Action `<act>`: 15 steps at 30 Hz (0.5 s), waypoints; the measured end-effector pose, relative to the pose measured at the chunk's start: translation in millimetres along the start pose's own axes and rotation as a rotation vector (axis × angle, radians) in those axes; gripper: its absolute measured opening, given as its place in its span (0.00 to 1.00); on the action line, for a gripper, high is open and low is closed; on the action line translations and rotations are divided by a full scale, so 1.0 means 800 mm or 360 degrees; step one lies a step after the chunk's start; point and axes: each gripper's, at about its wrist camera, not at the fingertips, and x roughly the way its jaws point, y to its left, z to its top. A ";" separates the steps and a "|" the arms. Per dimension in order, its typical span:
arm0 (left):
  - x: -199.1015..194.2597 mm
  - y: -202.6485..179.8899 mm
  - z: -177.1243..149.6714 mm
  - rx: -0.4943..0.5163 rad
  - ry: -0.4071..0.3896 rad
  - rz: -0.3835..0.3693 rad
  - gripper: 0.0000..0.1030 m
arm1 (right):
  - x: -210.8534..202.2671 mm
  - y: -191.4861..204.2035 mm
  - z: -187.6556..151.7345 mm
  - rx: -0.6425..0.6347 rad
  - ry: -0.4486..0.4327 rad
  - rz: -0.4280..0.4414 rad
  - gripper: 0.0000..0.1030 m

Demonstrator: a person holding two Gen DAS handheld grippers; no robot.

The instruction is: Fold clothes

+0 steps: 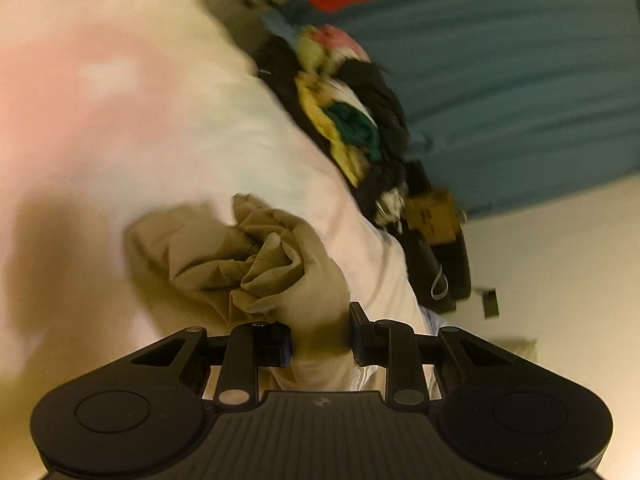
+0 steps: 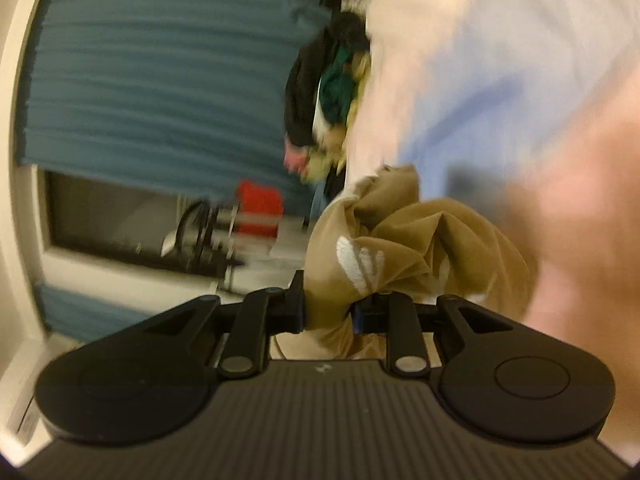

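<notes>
grippers, left gripper point(image 1: 320, 340) and right gripper point(image 2: 326, 306), each clamp bunched tan garment point(image 1: 256, 256).

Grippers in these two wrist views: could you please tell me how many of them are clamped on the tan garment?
2. The left gripper pinches a bunched fold of the tan garment; the right gripper pinches another bunch beside its white print. No other gripper shows.

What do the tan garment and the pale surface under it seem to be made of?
Tan garment: soft matte woven or knit fabric, likely cotton, judging by its crumpled folds and fine ribbed texture; a white print shows in the right wrist view. Pale surface: looks like smooth matte cloth, perhaps a bedsheet, but blur leaves it open.
</notes>
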 end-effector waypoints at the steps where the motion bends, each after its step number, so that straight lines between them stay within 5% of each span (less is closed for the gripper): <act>1: 0.023 -0.022 0.003 0.0032 0.0019 -0.0009 0.27 | 0.008 0.008 0.026 -0.0024 -0.0032 -0.0021 0.24; 9: 0.187 -0.156 0.011 0.0265 0.0113 -0.0218 0.28 | 0.042 0.048 0.179 -0.0327 -0.0372 -0.0032 0.24; 15: 0.265 -0.106 -0.020 0.0520 0.0204 -0.0174 0.28 | 0.079 -0.044 0.178 -0.0454 -0.0330 -0.0225 0.24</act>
